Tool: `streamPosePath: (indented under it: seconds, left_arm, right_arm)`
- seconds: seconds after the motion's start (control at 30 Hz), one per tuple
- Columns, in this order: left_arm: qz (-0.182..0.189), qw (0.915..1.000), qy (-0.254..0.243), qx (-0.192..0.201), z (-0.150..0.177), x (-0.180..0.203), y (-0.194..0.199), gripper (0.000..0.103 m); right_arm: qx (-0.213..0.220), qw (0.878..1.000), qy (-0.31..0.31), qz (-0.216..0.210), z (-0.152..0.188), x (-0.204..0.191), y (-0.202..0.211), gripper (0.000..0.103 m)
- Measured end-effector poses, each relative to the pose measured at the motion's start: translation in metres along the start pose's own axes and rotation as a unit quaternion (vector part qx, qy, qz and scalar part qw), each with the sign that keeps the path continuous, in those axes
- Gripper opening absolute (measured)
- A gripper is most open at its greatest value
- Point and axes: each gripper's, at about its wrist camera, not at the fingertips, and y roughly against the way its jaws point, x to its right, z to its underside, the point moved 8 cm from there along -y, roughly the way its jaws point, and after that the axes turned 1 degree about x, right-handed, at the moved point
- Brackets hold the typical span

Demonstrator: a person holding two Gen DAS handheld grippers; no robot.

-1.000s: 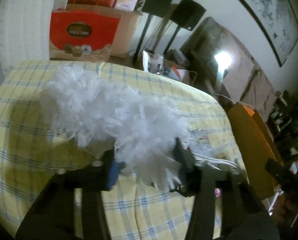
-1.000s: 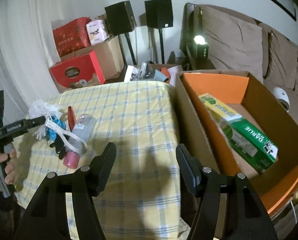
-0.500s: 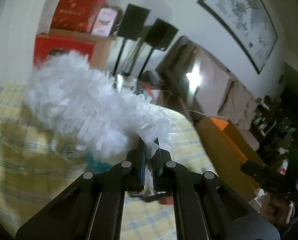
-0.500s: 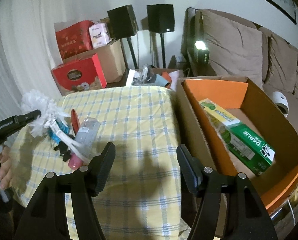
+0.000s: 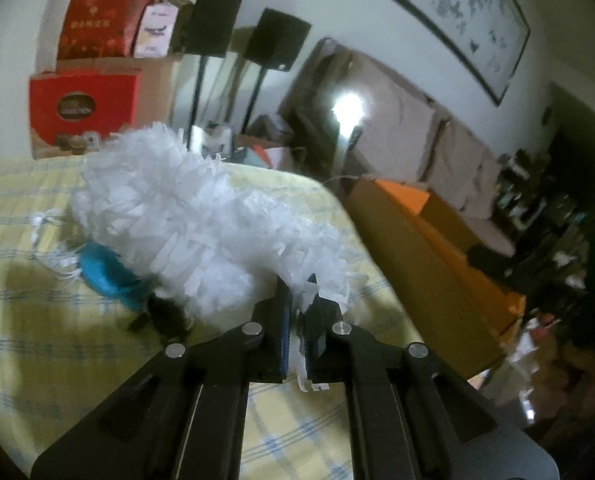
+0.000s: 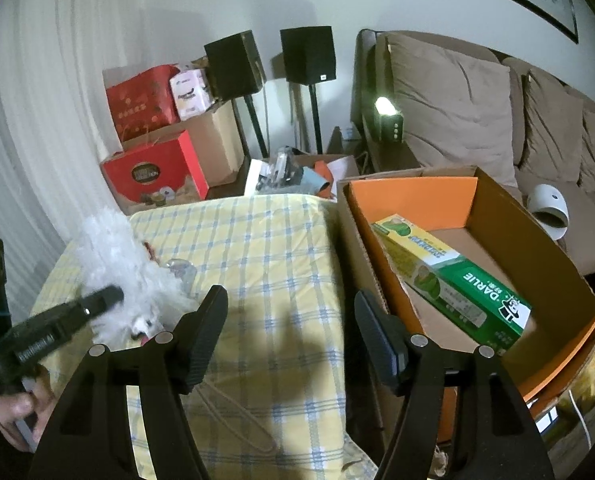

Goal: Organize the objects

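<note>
**Left gripper clamped on the white duster; right one empty beside the box**

My left gripper point(image 5: 297, 312) has its jaws pinched almost together on the near end of the fluffy white duster point(image 5: 201, 232), with white strips poking out between the black fingers. The duster's head sits above the yellow checked tablecloth point(image 5: 37, 312), over a teal object point(image 5: 109, 276) and a small dark item I cannot identify. From the right wrist view, the same duster point(image 6: 117, 264) shows at the table's left edge, with the left gripper's black body in front of it and a hand point(image 6: 21, 412) on its grip. White lettering runs along that body, too blurred for me to read.

My right gripper point(image 6: 289, 332) stands with jaws wide apart, nothing between them, over the tablecloth's right part near the open cardboard box point(image 6: 537, 240) with its orange inner flaps. Inside the box lies a long green-and-yellow carton point(image 6: 457, 280) printed "DARLIE" in white letters.

Against the back wall stands a red gift box point(image 6: 157, 176) with an oval label I cannot read, and two black speakers point(image 6: 307, 54) on stands.
</note>
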Motion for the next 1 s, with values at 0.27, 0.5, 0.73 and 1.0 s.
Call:
streamPosePath:
  seconds: [0.27,0.5,0.73,1.0]
  left_arm:
    - [-0.02,0.9989,-0.027,-0.033,0.022,0.005,-0.003,0.011]
    - [-0.067,0.995,-0.066,-0.035,0.021,0.003,0.007,0.066]
    - [-0.108,0.9915,-0.072,0.011,-0.009,-0.021,0.031,0.086]
    - [-0.252,0.9579,-0.132,0.038,-0.025,-0.073,0.036,0.101]
  right_arm:
    - [-0.011,1.0,0.01,0.001,0.005,-0.006,-0.005,0.069]
    - [-0.019,1.0,0.017,-0.001,0.009,-0.01,-0.01,0.07]
    - [-0.023,1.0,0.017,0.005,0.011,-0.007,-0.013,0.072]
    - [-0.023,1.0,0.017,0.006,0.01,-0.007,-0.011,0.076]
